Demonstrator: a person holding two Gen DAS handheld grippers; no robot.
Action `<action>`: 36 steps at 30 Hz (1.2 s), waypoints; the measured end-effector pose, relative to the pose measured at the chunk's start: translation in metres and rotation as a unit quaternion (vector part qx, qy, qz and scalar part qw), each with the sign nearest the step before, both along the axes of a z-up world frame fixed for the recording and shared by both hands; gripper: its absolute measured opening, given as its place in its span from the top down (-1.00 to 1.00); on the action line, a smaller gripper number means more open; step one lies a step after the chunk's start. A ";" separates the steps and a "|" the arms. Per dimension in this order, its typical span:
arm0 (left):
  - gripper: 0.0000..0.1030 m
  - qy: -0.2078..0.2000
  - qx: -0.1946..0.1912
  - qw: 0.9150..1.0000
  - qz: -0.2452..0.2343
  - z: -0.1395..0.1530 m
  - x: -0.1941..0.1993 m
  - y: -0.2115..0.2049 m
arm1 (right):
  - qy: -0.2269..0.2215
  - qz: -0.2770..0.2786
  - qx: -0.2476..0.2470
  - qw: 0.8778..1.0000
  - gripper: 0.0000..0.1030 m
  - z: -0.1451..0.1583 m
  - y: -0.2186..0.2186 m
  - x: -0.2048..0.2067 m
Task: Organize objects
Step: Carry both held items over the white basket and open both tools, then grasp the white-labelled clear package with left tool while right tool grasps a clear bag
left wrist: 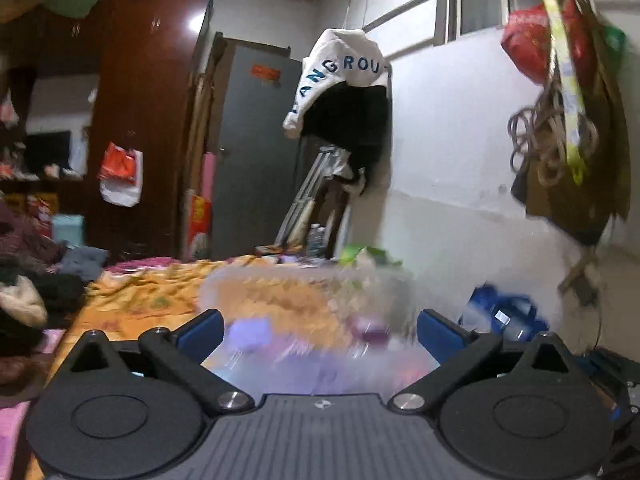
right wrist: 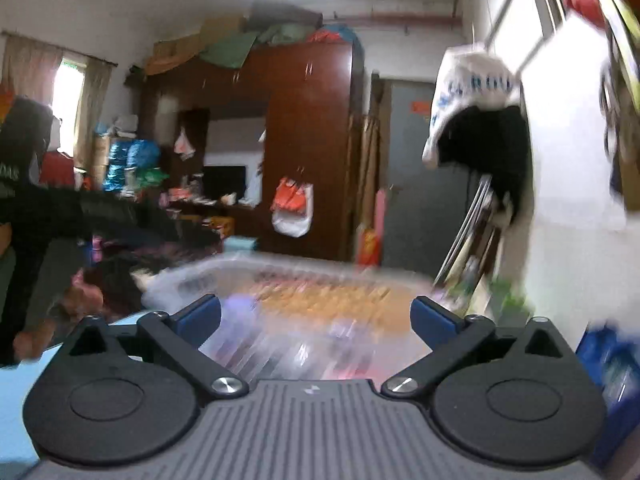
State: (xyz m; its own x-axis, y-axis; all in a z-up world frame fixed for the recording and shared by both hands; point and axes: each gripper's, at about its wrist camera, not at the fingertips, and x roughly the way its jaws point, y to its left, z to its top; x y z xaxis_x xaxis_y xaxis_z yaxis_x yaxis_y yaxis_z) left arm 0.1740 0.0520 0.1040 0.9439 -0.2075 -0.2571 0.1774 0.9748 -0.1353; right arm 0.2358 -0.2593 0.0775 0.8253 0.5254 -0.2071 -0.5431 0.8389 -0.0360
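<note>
Left wrist view gives me a clear plastic bin [left wrist: 304, 304], badly blurred, lying on the bed [left wrist: 132, 300] right ahead of my left claw [left wrist: 320, 330]. Its long axis runs side to side across the frame. Small purple things [left wrist: 248, 332] show through its wall, too smeared to name. My left claw is spread wide, blue pads apart, gripping nothing. A blue pack [left wrist: 504, 312] sits right of the bin against the wall, and a white hoodie [left wrist: 340, 76] hangs above.

From the right wrist I see the same bin [right wrist: 288, 292], again lying crosswise, ahead of my right claw [right wrist: 316, 326], also spread wide and holding nothing. Only this view shows a person in dark clothes [right wrist: 36, 200] at the left and the wardrobe [right wrist: 308, 140] in full.
</note>
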 end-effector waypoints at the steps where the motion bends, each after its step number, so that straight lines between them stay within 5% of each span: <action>1: -1.00 0.003 0.010 1.000 0.006 -0.009 -0.013 0.003 | 0.014 0.013 -0.001 1.000 -1.00 -0.012 -0.002 -0.010; 4: -1.00 0.036 0.031 0.998 0.045 -0.042 -0.045 0.013 | 0.041 0.036 -0.024 0.998 -1.00 -0.042 -0.001 -0.029; 8: -1.00 0.081 -0.012 0.995 0.052 -0.077 -0.053 0.035 | 0.070 0.078 -0.030 0.994 -0.92 -0.061 0.012 -0.040; 11: -1.00 0.111 -0.010 0.993 0.040 -0.088 -0.043 0.034 | 0.072 0.062 -0.054 0.994 -0.76 -0.067 0.024 -0.043; 17: -1.00 0.137 0.032 0.989 0.037 -0.092 -0.033 0.012 | 0.075 0.055 -0.093 0.991 -0.40 -0.073 0.037 -0.039; 19: -1.00 0.146 0.034 0.988 0.039 -0.096 -0.040 0.013 | 0.077 0.053 -0.106 0.990 0.02 -0.078 0.037 -0.042; 20: -1.00 0.149 0.034 0.988 0.038 -0.098 -0.040 0.014 | 0.077 0.051 -0.106 0.990 0.08 -0.080 0.037 -0.042; 30: -0.92 0.173 0.027 0.981 0.077 -0.099 -0.036 0.008 | 0.064 0.058 -0.047 0.995 0.27 -0.077 0.006 -0.044; 33: -0.57 0.174 0.036 0.981 0.082 -0.099 -0.036 0.004 | 0.061 0.060 -0.045 0.995 0.27 -0.077 0.002 -0.045; 36: -0.55 0.152 0.035 0.985 0.077 -0.098 -0.042 0.002 | 0.055 0.061 -0.047 0.996 0.27 -0.076 -0.001 -0.049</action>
